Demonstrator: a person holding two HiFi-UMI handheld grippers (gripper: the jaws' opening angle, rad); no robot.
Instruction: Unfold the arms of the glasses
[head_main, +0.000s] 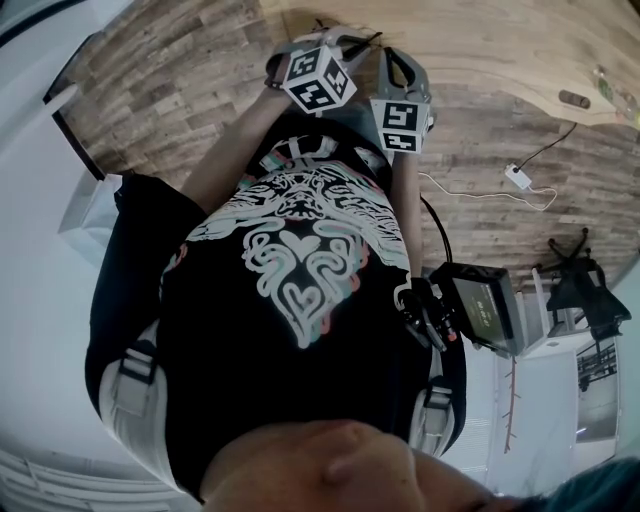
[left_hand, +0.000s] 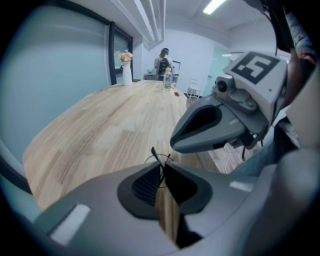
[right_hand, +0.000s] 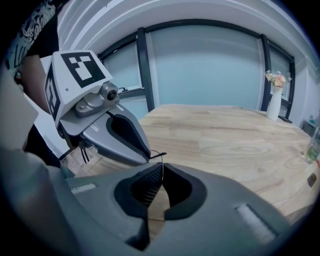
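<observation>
Thin-wire glasses (left_hand: 159, 156) held between both grippers.
Jaws of the left gripper (left_hand: 161, 167) pinch the frame; the right gripper (right_hand: 161, 169) clamps it too, tips nearly touching; wooden table (right_hand: 225, 135) just ahead.

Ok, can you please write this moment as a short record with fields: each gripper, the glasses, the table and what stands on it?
left gripper: shut on a thin dark part of the glasses
right gripper: shut on the same glasses, tip beside the left gripper's
glasses: held in the air by the table; only thin wire shows, arms' state cannot be told
table: light wood
on the table: vase with flowers and bottle, at the far end
</observation>
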